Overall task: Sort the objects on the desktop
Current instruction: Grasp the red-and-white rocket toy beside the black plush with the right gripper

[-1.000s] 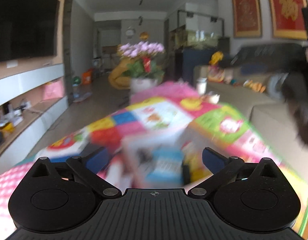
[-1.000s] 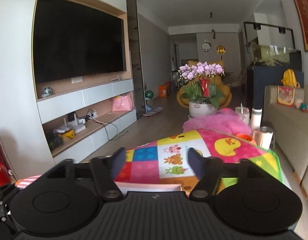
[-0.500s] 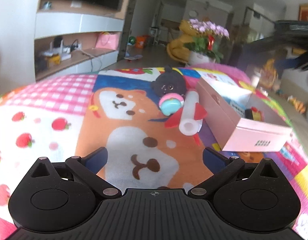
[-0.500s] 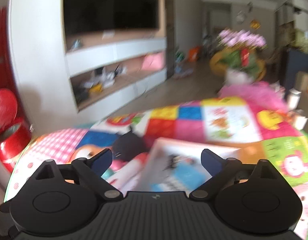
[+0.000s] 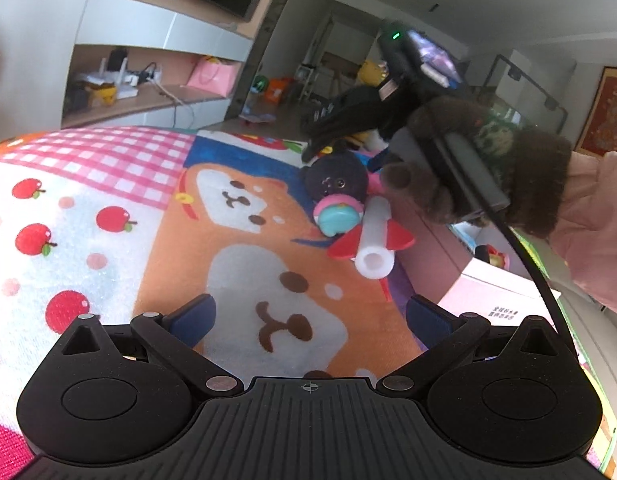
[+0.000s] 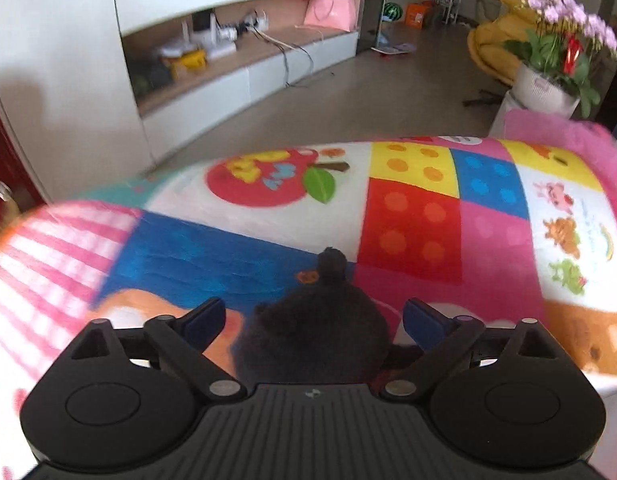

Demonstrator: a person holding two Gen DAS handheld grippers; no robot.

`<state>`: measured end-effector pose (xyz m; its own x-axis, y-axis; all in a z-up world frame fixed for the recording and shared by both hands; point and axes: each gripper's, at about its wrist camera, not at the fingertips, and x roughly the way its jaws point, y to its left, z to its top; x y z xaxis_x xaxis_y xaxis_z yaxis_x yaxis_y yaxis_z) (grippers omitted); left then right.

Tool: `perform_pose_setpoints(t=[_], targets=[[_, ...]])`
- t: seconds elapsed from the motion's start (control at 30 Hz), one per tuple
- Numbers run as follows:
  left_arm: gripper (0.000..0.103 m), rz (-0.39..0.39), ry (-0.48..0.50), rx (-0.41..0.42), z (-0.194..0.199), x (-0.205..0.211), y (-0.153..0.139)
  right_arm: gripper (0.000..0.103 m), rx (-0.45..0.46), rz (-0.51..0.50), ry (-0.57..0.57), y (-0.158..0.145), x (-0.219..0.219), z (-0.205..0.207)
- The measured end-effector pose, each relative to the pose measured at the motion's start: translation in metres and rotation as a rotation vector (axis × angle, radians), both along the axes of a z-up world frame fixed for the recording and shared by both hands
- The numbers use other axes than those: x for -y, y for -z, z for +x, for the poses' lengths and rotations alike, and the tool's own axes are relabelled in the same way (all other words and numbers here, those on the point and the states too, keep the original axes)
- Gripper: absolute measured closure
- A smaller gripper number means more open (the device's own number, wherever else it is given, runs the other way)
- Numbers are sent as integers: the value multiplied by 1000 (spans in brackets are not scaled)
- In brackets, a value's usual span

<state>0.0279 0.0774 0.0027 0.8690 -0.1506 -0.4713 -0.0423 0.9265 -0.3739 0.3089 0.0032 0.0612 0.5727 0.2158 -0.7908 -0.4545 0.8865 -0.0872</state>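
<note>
A black plush toy [image 5: 335, 181] lies on the patterned blanket [image 5: 108, 208], touching a pink and teal round toy [image 5: 337, 216] and a white foam tube with red fins [image 5: 375, 243]. My left gripper [image 5: 308, 318] is open and empty, low over the blanket in front of them. My right gripper [image 6: 313, 320] is open, its jaws either side of the black plush [image 6: 320, 332] from above. In the left wrist view the right gripper [image 5: 340, 136], held by a gloved hand [image 5: 488, 172], hangs over the plush.
A pink open box [image 5: 504, 300] with small items inside sits to the right of the toys. A shelf unit [image 6: 236, 40] and a flower pot [image 6: 548, 88] stand beyond the blanket's far edge.
Both grippers have swung down toward the toys. The right gripper has come over the black plush, and its hand now shows in the left wrist view.
</note>
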Motion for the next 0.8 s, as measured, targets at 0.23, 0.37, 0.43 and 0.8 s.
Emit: perform_pose_setpoints(t=[0.23,0.37,0.43,0.8], targets=[[0,40,55,14,-4,9,-3,32,-179,47,-115,-5,5,-49],[0,77,119,-6,-12,21,-4,32,-322,117,-289,-20,9,-110],[0,98,123,-17,-18,26,-4,31,-293,168,-338,-41,17,-134],[0,168,-108,-94,-21,5,-7,55,302,-85,-282,-27,76,-249]])
